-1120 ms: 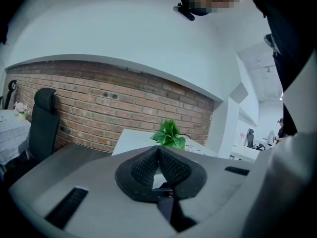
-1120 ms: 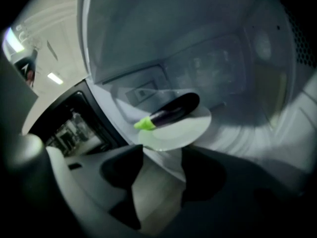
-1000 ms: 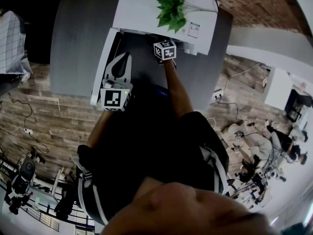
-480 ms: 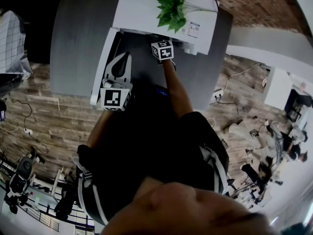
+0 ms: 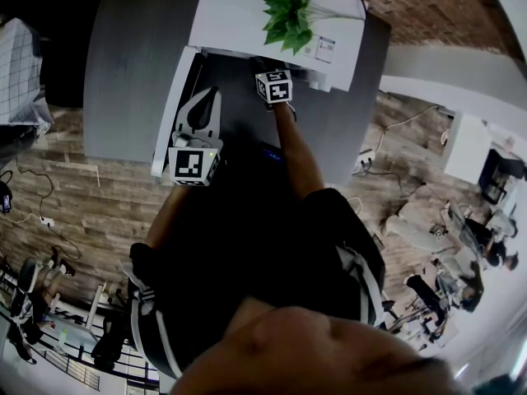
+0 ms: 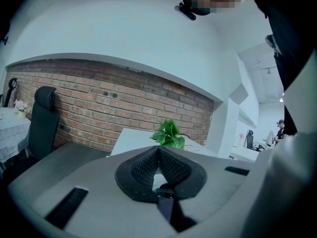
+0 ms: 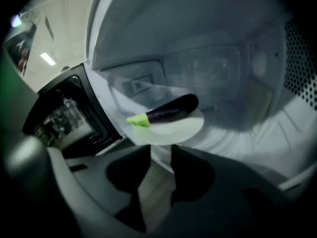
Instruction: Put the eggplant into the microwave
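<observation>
A dark purple eggplant (image 7: 171, 112) with a green stem lies on a white plate (image 7: 183, 130) inside the white microwave (image 5: 247, 11), on its floor. My right gripper (image 7: 157, 158) reaches into the microwave's mouth, just short of the plate's near rim. Its jaws have just been closing and stand apart with nothing between them. In the head view only its marker cube (image 5: 274, 86) shows at the opening. My left gripper (image 6: 158, 149) is shut and empty, held by the open door (image 5: 169, 113) on the left.
The microwave stands on a grey table (image 5: 123, 64) with a green plant (image 5: 286, 15) on top of it. Its cavity walls (image 7: 292, 58) close in around the right gripper. A brick wall (image 6: 99, 103) and a dark chair (image 6: 42, 123) lie beyond.
The right gripper's marker cube has shifted a touch to the left at the microwave's mouth. The left gripper has stayed where it was.
</observation>
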`<move>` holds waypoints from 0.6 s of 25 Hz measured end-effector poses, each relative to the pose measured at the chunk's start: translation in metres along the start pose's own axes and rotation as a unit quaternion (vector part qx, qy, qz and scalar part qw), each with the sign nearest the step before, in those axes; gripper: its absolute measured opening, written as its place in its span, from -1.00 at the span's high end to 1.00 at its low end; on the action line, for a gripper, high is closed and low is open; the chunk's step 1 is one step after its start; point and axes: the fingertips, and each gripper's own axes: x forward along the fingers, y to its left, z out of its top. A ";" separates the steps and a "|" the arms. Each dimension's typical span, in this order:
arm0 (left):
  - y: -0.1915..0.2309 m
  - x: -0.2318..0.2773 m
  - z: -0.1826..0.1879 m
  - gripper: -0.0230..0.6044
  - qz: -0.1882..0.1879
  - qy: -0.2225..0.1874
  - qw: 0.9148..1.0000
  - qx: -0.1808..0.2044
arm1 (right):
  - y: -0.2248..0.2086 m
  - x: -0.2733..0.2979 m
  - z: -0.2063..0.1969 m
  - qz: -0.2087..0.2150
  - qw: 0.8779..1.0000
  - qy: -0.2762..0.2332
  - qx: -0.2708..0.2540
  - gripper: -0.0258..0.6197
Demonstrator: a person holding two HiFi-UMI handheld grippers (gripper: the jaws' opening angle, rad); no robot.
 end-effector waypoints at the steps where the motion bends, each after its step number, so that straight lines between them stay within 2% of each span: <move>1: 0.000 0.000 0.000 0.81 0.001 0.001 1.000 -0.003 | 0.000 -0.001 0.000 0.001 1.000 -0.002 0.003 0.47; 15: -0.001 -0.006 -0.001 0.81 0.000 -0.005 1.000 0.001 | -0.004 -0.012 0.002 -0.011 1.000 -0.017 0.021 0.70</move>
